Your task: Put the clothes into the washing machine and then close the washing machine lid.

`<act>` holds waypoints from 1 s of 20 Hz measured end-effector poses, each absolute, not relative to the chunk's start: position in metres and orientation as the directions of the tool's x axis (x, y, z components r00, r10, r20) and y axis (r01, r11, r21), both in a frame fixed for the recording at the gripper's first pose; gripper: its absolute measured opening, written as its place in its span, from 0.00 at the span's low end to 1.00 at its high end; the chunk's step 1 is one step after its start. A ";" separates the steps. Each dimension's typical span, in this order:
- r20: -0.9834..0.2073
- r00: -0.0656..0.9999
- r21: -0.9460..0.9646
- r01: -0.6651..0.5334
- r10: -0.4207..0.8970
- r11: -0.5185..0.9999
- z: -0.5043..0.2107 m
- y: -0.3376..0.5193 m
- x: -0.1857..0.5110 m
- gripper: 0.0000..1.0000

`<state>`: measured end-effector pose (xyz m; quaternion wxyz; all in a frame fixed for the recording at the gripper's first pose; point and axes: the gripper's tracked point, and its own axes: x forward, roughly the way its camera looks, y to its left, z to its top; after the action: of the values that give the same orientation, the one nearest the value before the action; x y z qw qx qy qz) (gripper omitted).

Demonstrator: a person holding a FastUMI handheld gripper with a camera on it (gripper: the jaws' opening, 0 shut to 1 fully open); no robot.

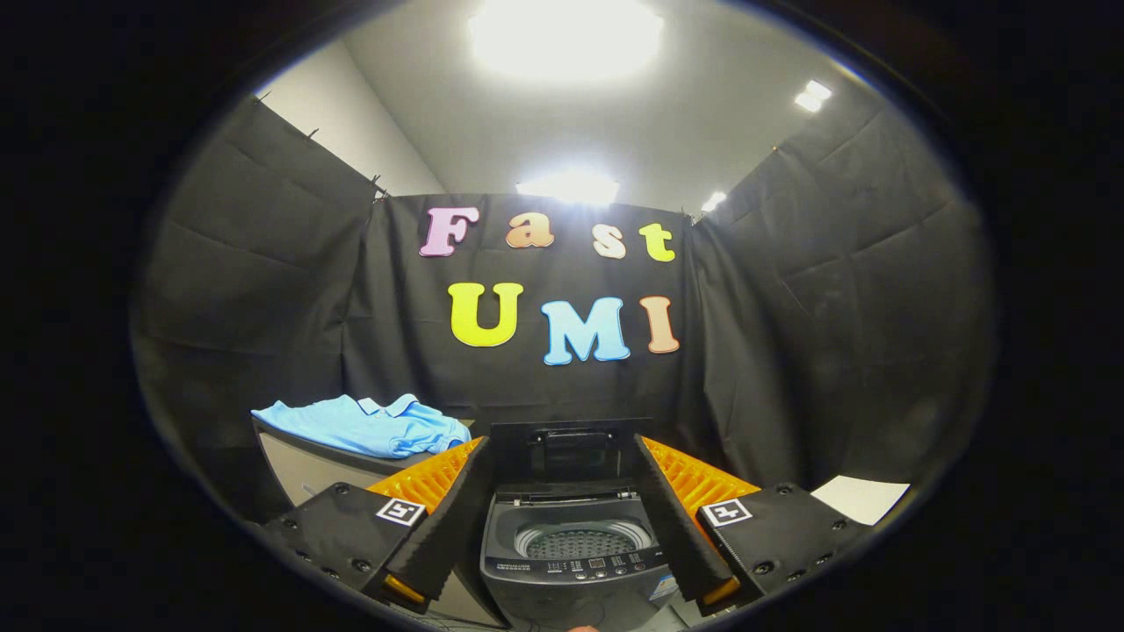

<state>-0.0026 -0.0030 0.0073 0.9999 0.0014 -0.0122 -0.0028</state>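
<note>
The tool [562,518] hung with fingers wide apart and empty, framing the washing machine [575,549], lid [562,452] raised. The blue shirt [369,426] lay on the bench [307,470] to the left, apparently loosely folded; a shallow pinch could drop a trailing sleeve outside the drum.

The gripper [566,549] is held level, pointing straight ahead, its two fingers [443,518] spread wide apart with nothing pressed between them. Each finger angles outward from its base, and both tips sit at the same height.
</note>
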 end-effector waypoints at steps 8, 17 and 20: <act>0.020 1.000 0.001 0.009 -0.009 1.000 0.010 0.003 0.000 0.98; -0.024 0.992 0.071 -0.123 0.125 0.990 0.027 0.057 0.018 0.98; -0.017 0.984 0.084 -0.175 0.177 0.981 0.039 0.083 0.030 0.98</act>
<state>0.0295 0.0830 0.0387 0.9952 0.0410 0.0124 0.0884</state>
